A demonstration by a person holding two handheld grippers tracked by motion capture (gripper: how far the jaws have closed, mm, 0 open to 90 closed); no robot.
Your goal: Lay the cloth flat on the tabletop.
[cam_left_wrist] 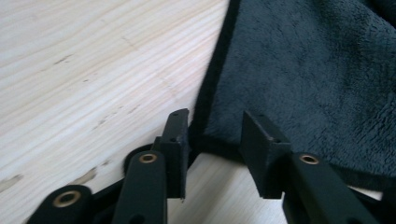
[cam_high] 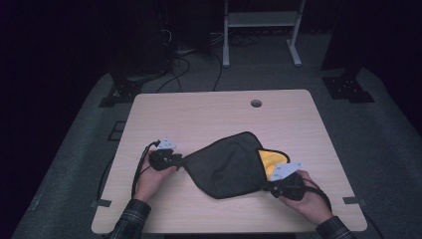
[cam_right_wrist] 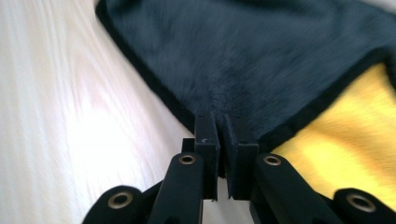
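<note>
Centrally on the wooden table lies a dark cloth, spread loosely with some folds, nearer the person's edge than the far one. At its right side a corner is turned back, baring a yellow face beneath the dark one; in the right gripper view that yellow sits to the right of a black hem.

The left gripper rests at the cloth's left corner, held by the left hand. In the left gripper view its jaws stand apart, the corner of the cloth lying between them with its hem just beside the left jaw; neither jaw presses on it, so this gripper is open around the corner and not gripping.

The right gripper sits at the cloth's lower right corner, in the right hand. In its own view the gripper has its jaws drawn together with barely a slit between, pinching the hemmed corner of the cloth where dark and yellow meet.

Both sleeves are plaid. Beyond the table a grey floor and a white frame show in dim light
</note>
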